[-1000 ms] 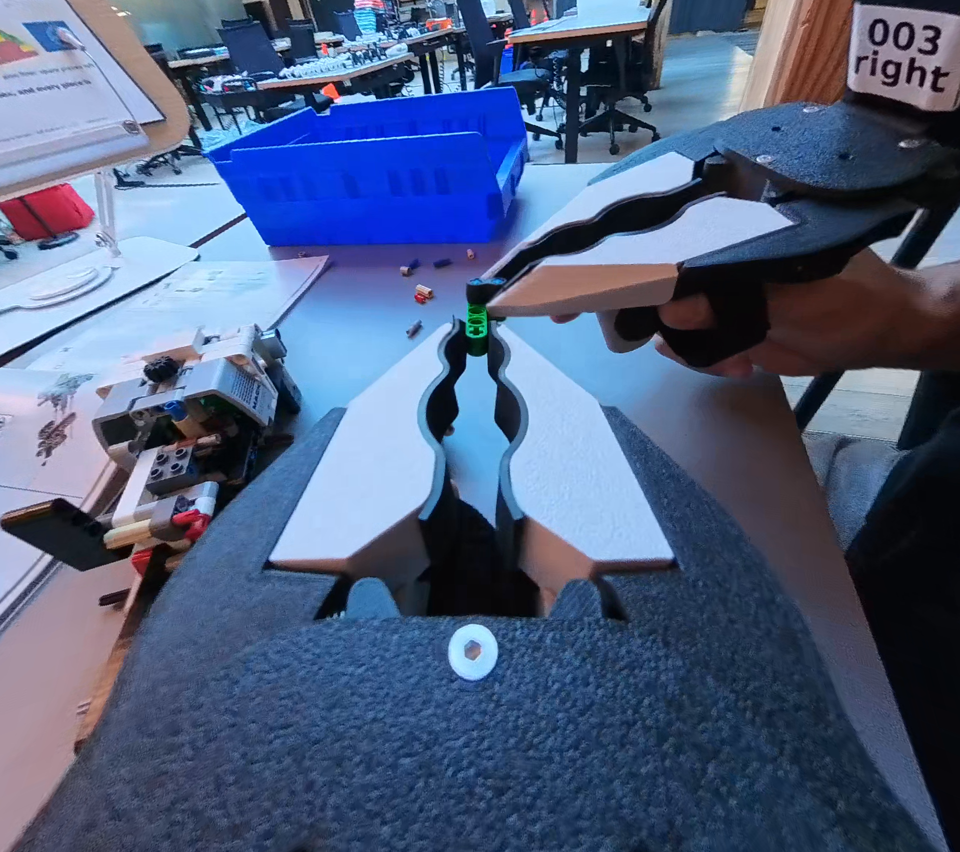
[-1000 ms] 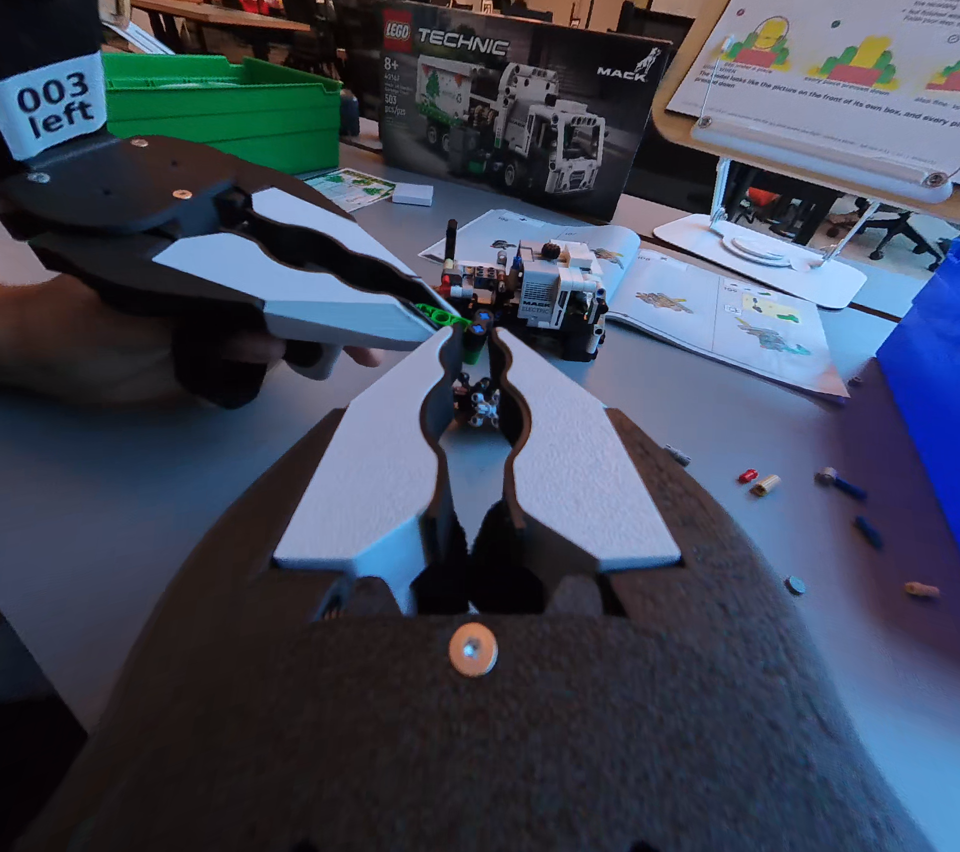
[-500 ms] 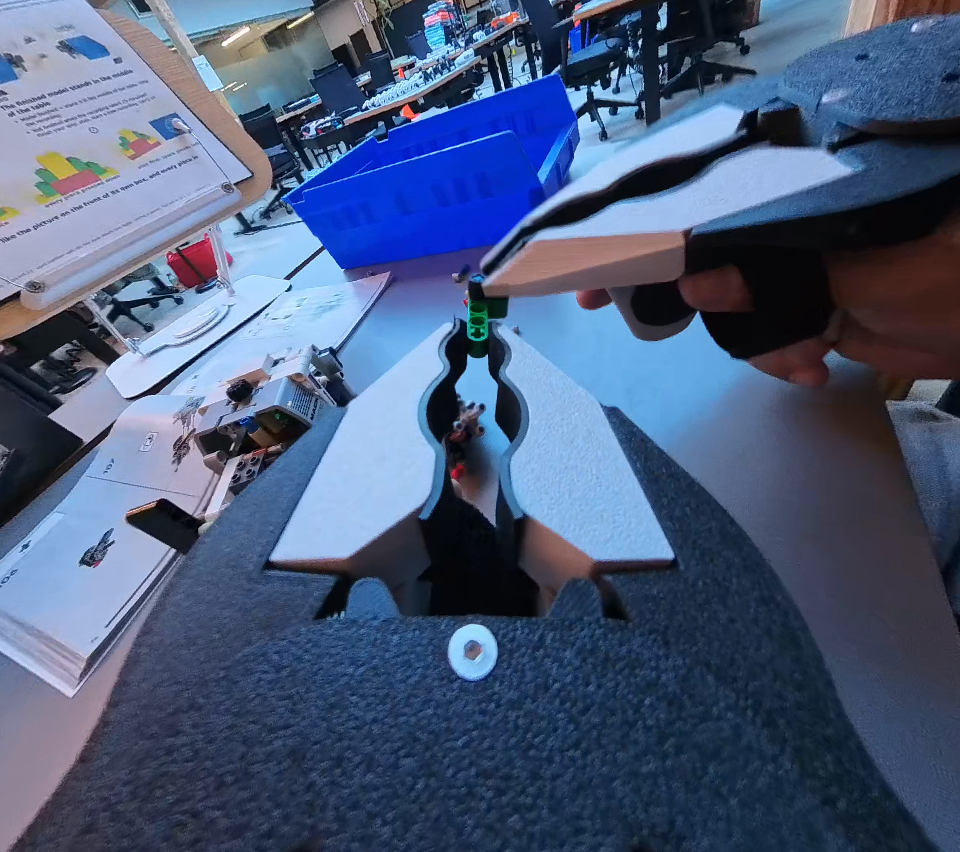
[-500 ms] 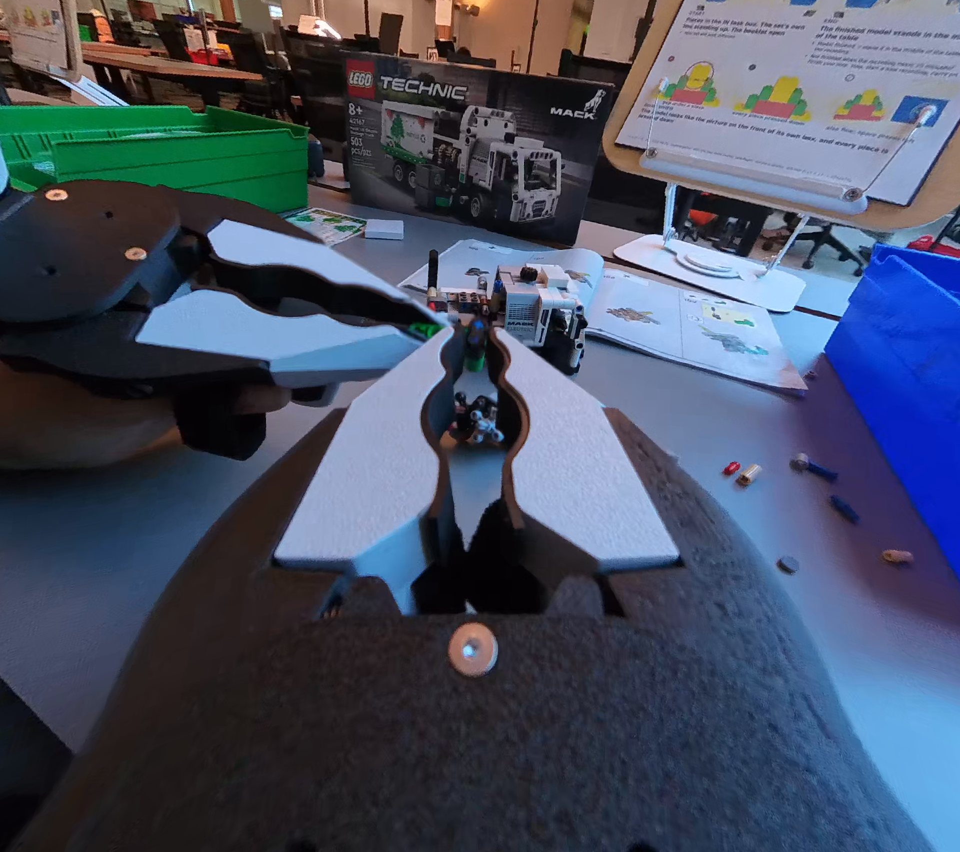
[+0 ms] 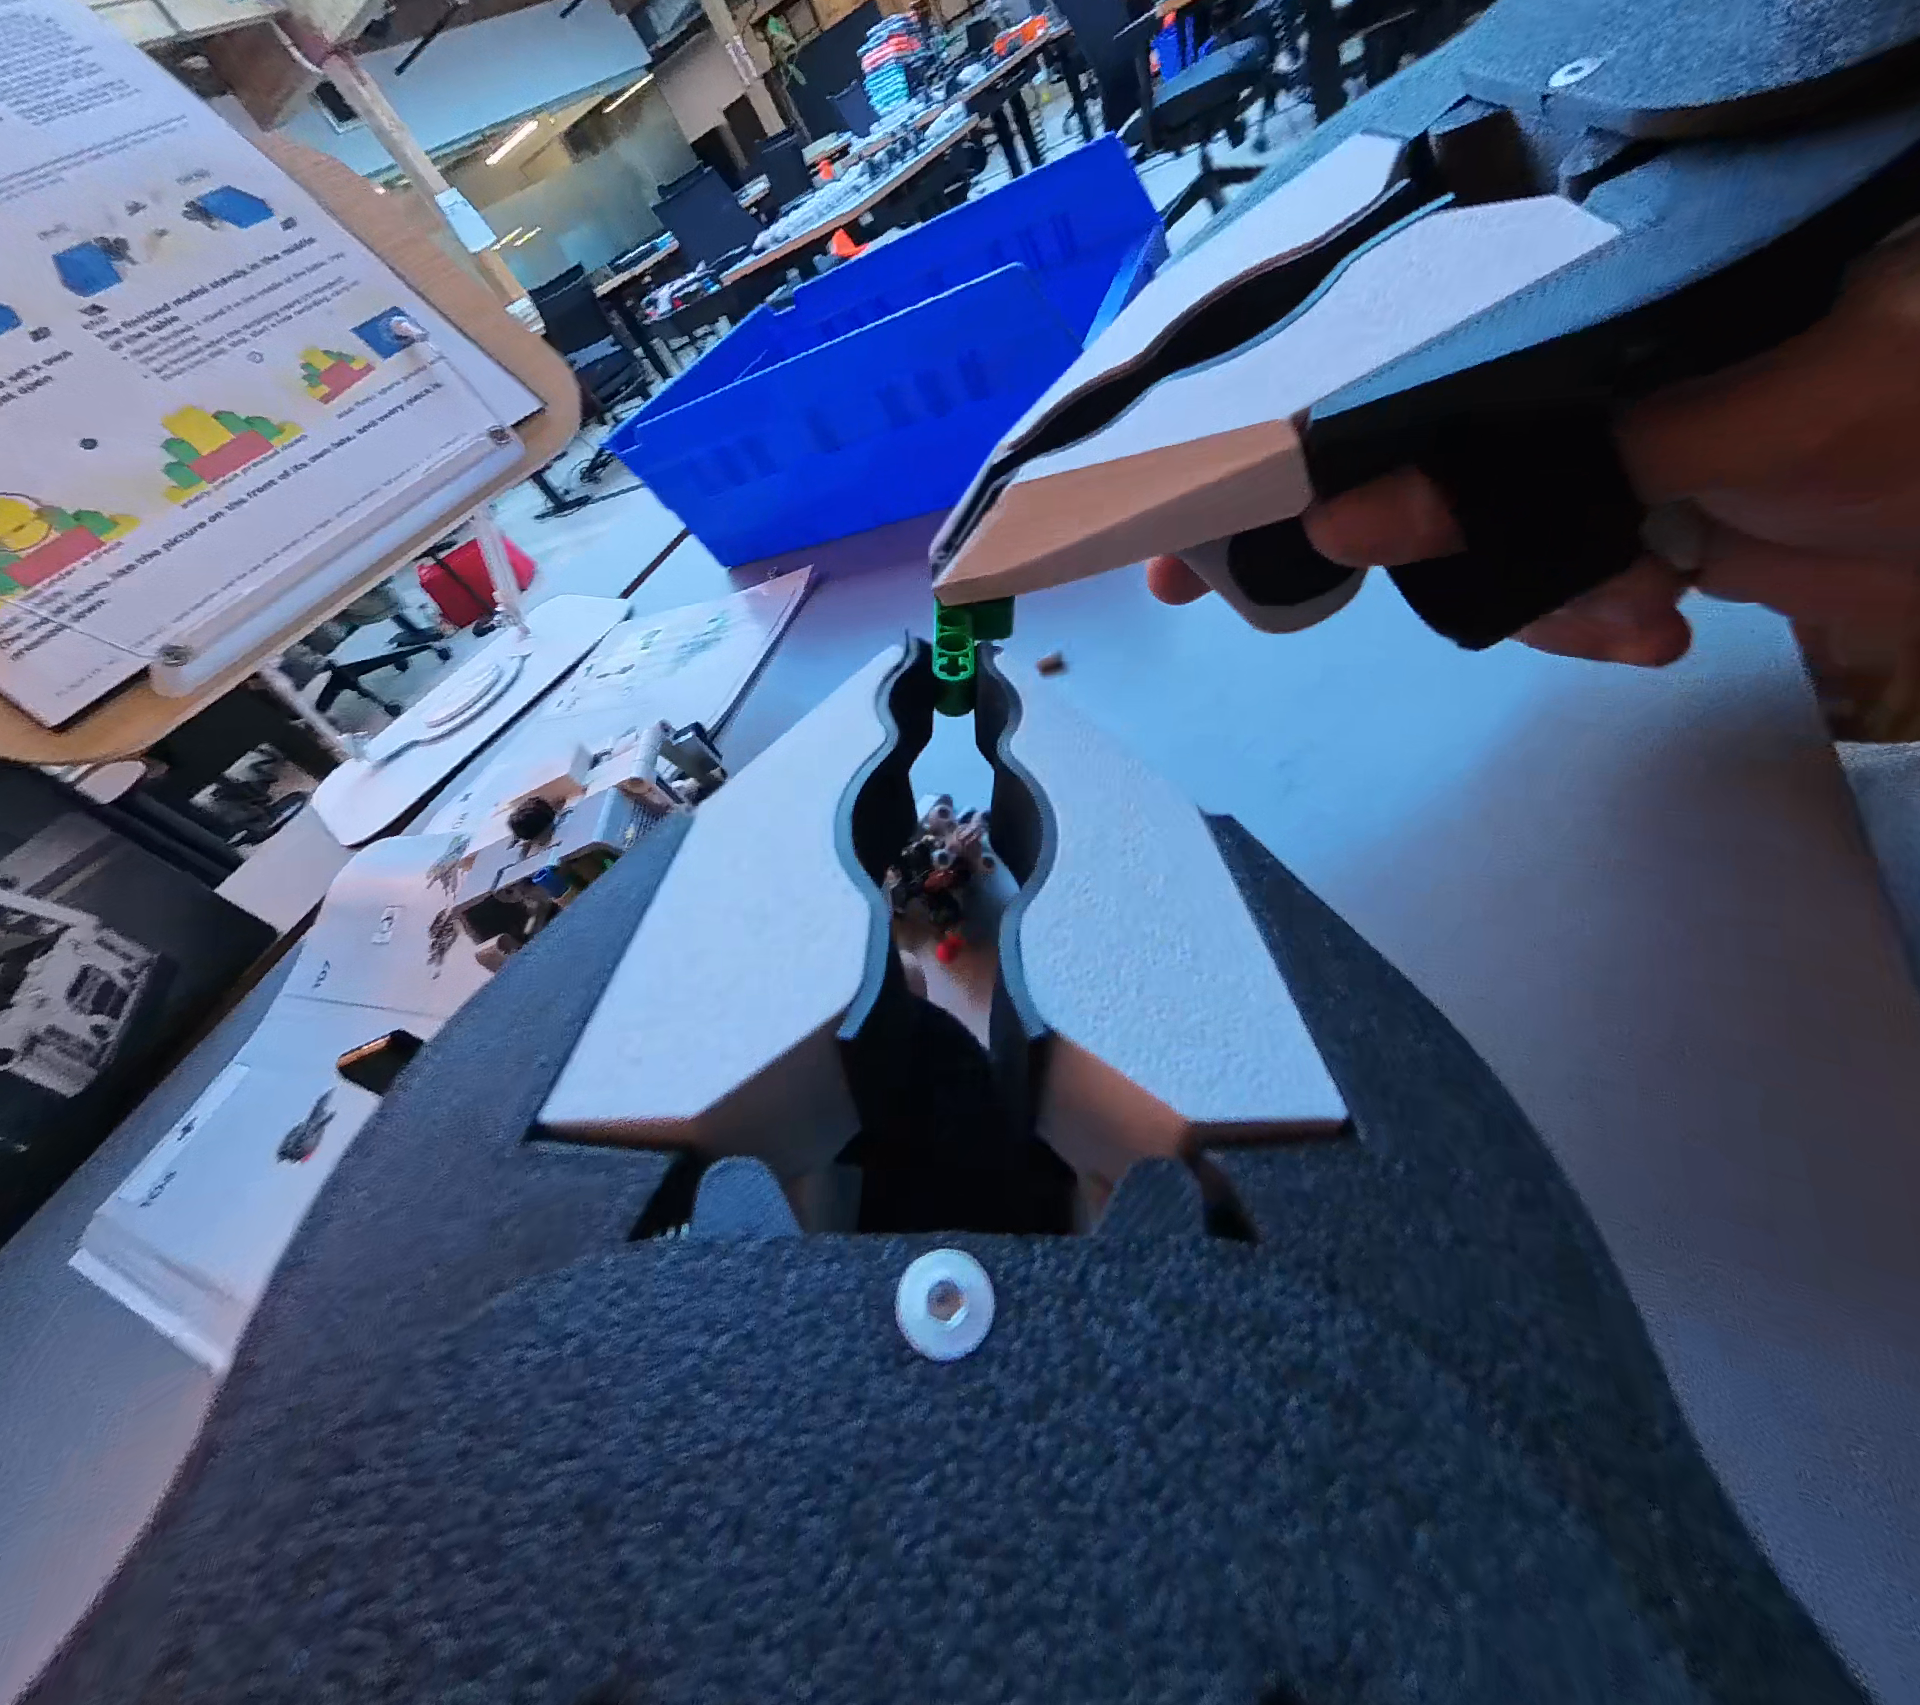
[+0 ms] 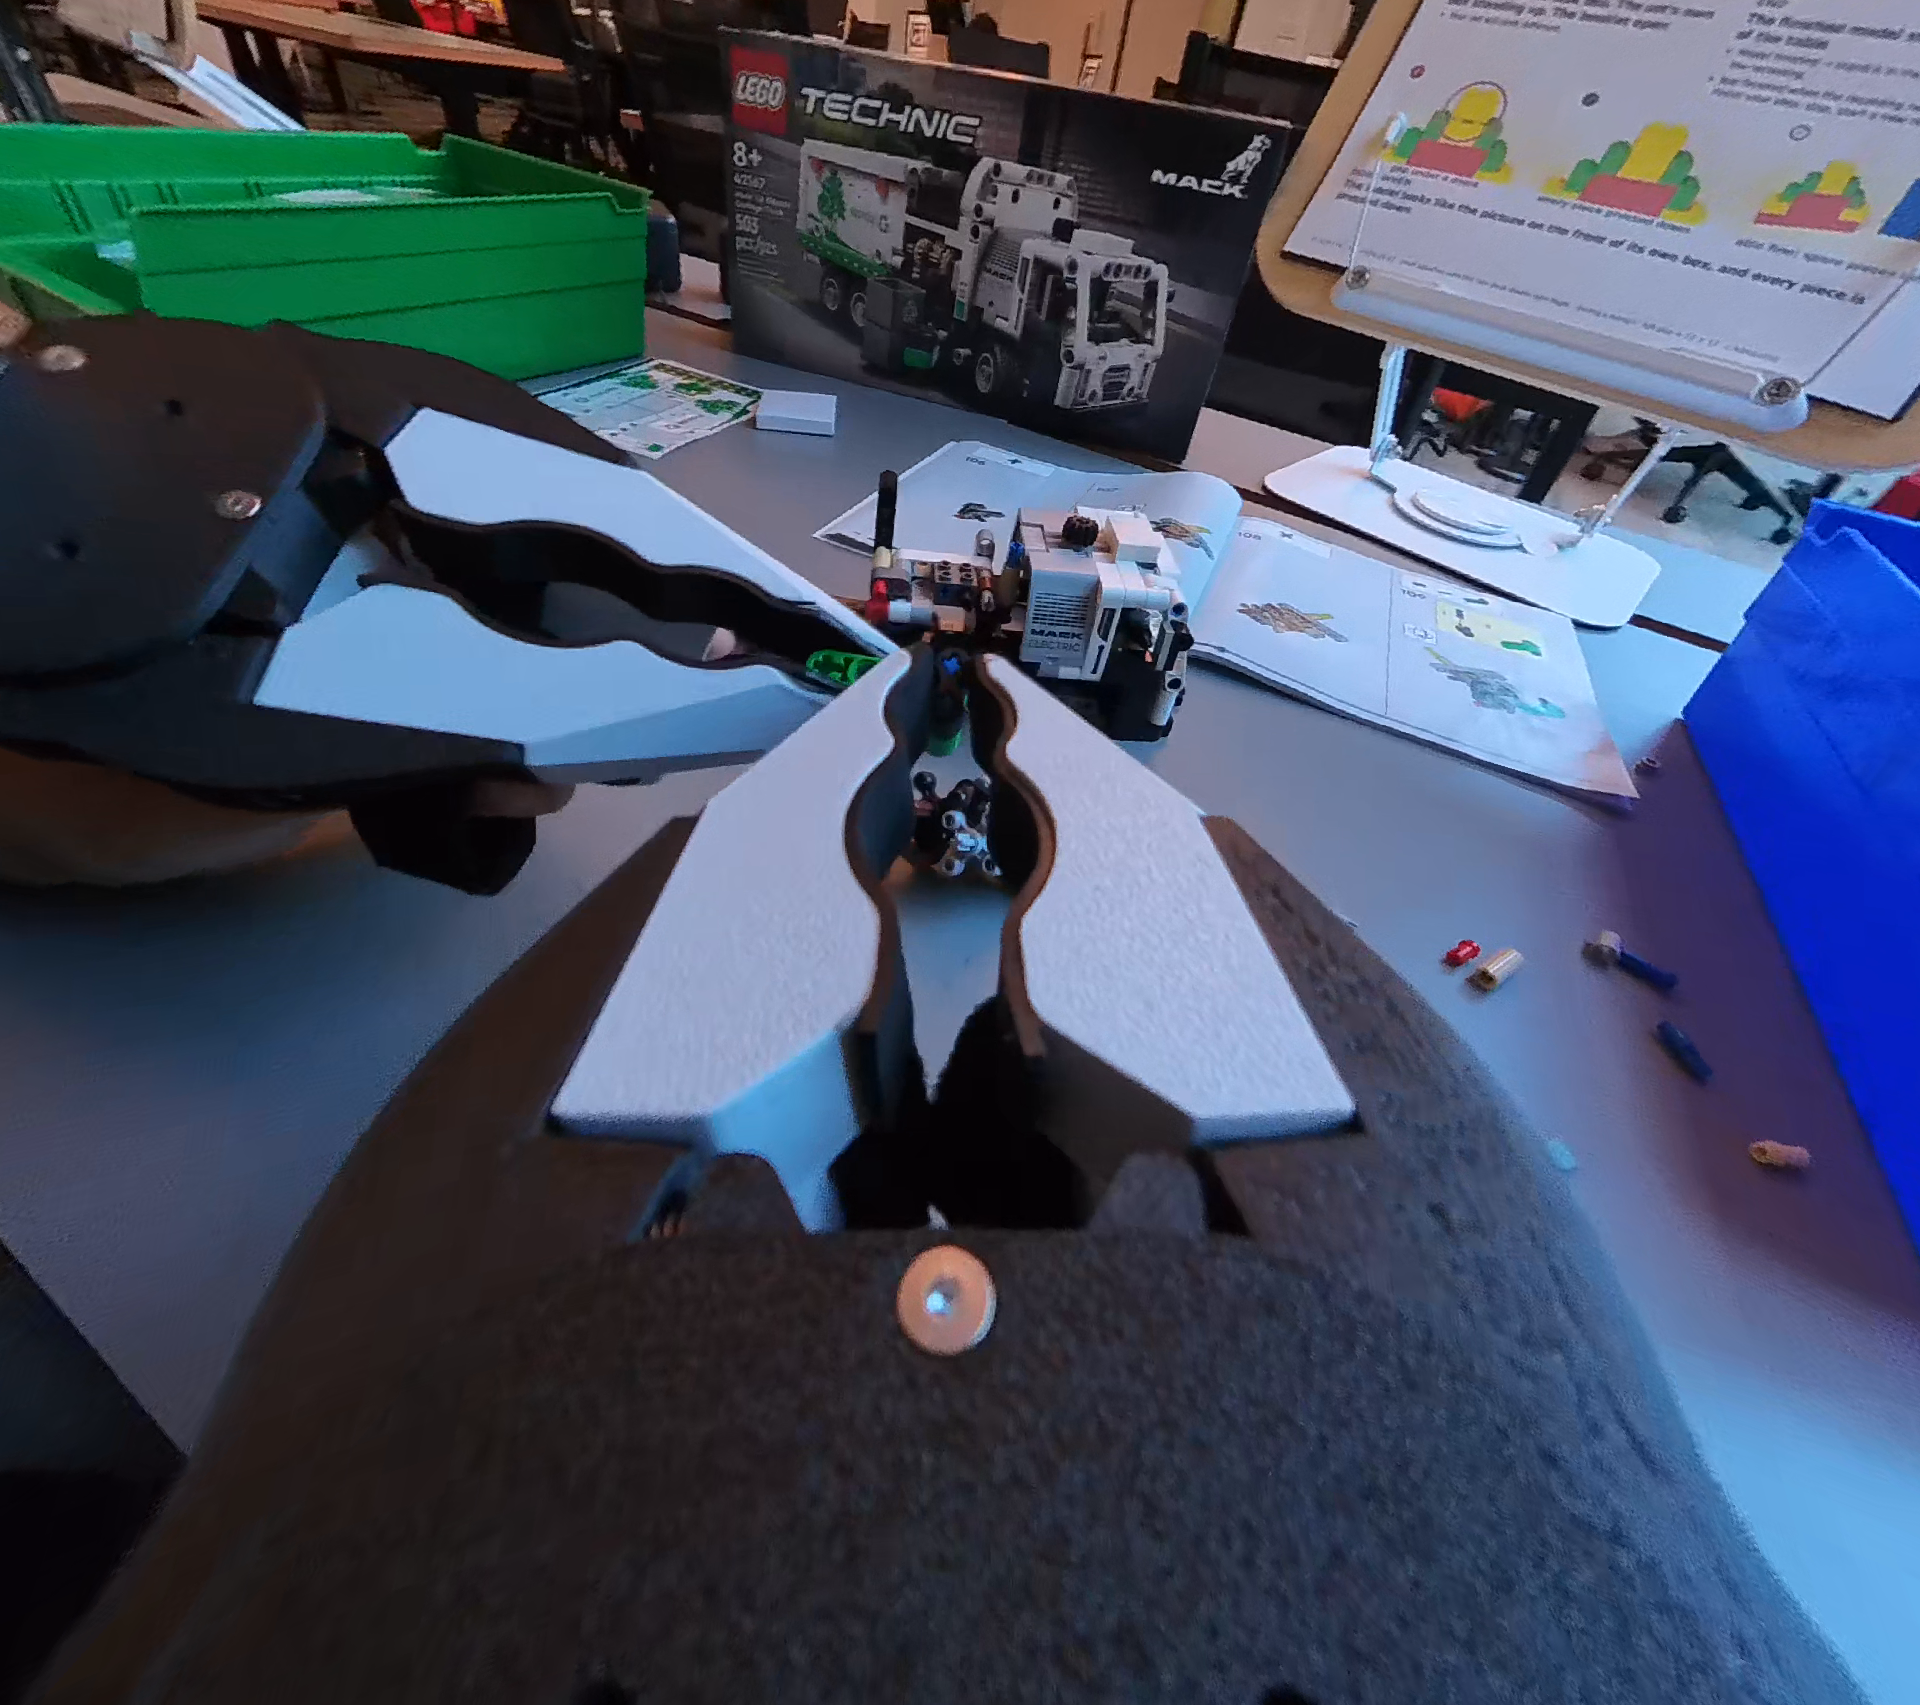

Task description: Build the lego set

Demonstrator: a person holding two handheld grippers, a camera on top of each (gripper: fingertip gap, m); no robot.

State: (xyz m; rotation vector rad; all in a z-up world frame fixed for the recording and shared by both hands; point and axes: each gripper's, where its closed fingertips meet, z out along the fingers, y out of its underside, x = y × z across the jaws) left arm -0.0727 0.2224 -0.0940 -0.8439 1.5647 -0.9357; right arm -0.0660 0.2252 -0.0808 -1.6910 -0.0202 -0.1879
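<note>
The left gripper [image 5: 954, 668] is clenched on a small green plastic lego connector with round holes [image 5: 954, 656], held in the air above the grey bench [image 5: 1455, 824]. The right gripper [image 6: 948, 679] meets it from the side with its tips closed down on something small and dark with a touch of green; what exactly it grips cannot be made out. In the left wrist view the right gripper's tips sit right on top of the green connector, so the two pieces are judged to be in the middle of being pressed together.

Just beyond the tips, toward the middle of the bench, stands the partly built white and grey lego truck [image 6: 1081, 616], cab assembled, with an open chassis of mixed coloured parts behind it. It rests on the near page of the open instruction booklet [image 6: 1403, 627]. A small cluster of dark loose pieces [image 6: 956, 824] lies on the bench below the grippers. A few loose pins, red, tan and blue [image 6: 1558, 969], are scattered near the blue plastic bin [image 6: 1829, 824] at the right edge. The black printed set box [image 6: 997, 232] stands at the far edge beside a green plastic bin [image 6: 364, 242].

Judging by the box picture, the cab is done, while the rear body remains to be built.
</note>
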